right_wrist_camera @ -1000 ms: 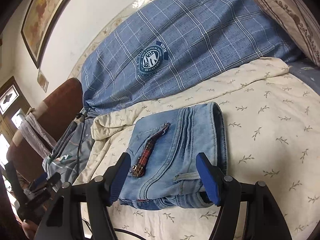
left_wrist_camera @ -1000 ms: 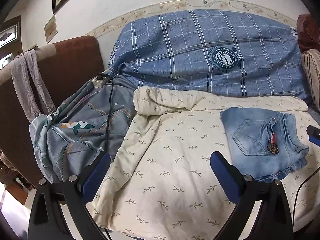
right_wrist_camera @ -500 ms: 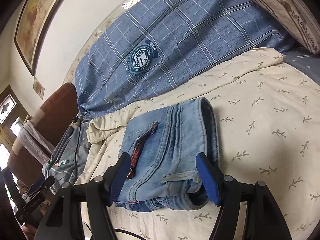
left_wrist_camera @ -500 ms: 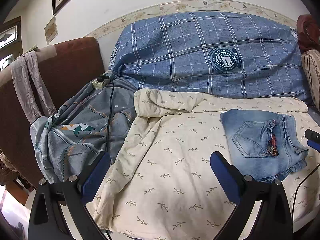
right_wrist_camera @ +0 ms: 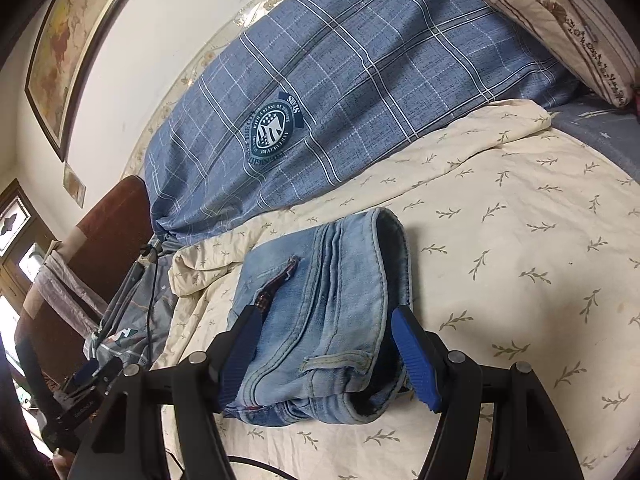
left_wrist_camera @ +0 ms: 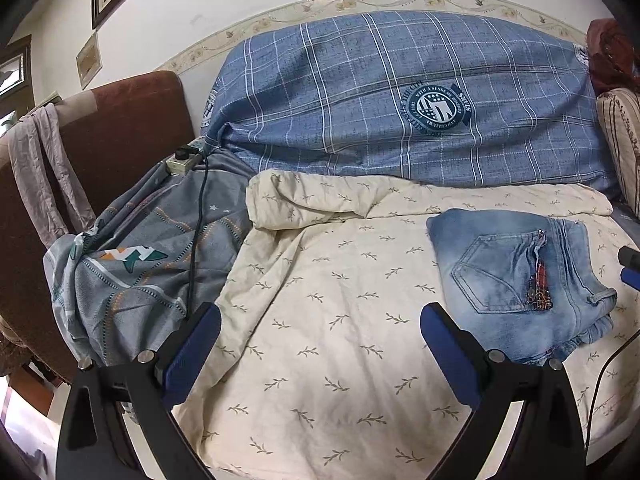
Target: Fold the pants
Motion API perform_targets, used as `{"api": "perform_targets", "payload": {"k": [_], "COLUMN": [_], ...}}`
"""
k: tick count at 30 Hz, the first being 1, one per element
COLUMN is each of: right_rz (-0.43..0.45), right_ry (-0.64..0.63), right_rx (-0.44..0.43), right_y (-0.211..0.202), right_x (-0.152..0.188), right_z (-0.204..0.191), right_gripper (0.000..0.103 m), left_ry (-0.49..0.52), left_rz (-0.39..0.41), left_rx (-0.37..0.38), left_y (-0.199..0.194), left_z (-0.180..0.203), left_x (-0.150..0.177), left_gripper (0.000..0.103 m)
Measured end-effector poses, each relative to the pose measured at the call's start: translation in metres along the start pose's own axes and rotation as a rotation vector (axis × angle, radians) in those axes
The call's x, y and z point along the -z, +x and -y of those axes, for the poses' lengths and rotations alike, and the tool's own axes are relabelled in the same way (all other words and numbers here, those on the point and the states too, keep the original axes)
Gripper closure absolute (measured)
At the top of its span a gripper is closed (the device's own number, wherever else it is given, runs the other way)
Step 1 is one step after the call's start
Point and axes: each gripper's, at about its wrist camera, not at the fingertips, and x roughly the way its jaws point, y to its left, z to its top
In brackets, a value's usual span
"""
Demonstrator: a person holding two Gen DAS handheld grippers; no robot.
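Note:
The light-blue jeans (left_wrist_camera: 516, 276) lie folded into a compact bundle on the cream leaf-print sheet (left_wrist_camera: 320, 320), at the right of the left wrist view. A back pocket with a red beaded trim (left_wrist_camera: 538, 280) faces up. My left gripper (left_wrist_camera: 320, 332) is open and empty above the bare sheet, left of the jeans. In the right wrist view the jeans (right_wrist_camera: 320, 312) lie just in front of my right gripper (right_wrist_camera: 326, 344), which is open, its blue fingers (right_wrist_camera: 412, 356) on either side of the bundle's near end, not holding it.
A large blue plaid cushion (left_wrist_camera: 400, 100) leans on the wall behind. A grey patterned blanket (left_wrist_camera: 140, 264) with a black cable and power strip (left_wrist_camera: 182, 160) lies at left, by a brown headboard (left_wrist_camera: 120, 128). A striped pillow (right_wrist_camera: 560, 20) sits at far right.
The right gripper has dropped closer to the jeans, its fingers now flanking the bundle's near end. The left gripper has barely moved. The jeans stay folded in place.

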Motion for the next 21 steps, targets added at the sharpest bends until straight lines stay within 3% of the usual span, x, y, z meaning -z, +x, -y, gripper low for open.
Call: {"api": "perform_targets", "payload": {"k": [4, 7, 13, 15, 21], "right_rz": [-0.015, -0.046, -0.134, -0.145, -0.256], "right_ry": [0.005, 0.044, 0.12, 0.146, 0.219], "right_rx": [0.001, -0.009, 0.012, 0.019, -0.059], "right_y": [0.003, 0.01, 0.035, 0.043, 0.084], "right_x": [0.0, -0.001, -0.008, -0.012, -0.016], "right_z": [0.001, 0.008, 0.035, 0.044, 0.06], "right_gripper": [0.032, 0.032, 0.031, 0.031, 0.031], "left_ry": [0.011, 0.031, 0.045, 0.037, -0.03], "left_rz": [-0.02, -0.065, -0.161, -0.165, -0.209], "left_rx": [0.018, 0.072, 0.263, 0.291, 0.468], "left_y": [0.008, 0.021, 0.066, 0.079, 0.12], "left_z": [0.006, 0.015, 0.048, 0.057, 0.078], "left_x": [0.002, 0.002, -0.003, -0.006, -0.009], "left_gripper": [0.003, 0.003, 0.003, 0.003, 0.003]}}
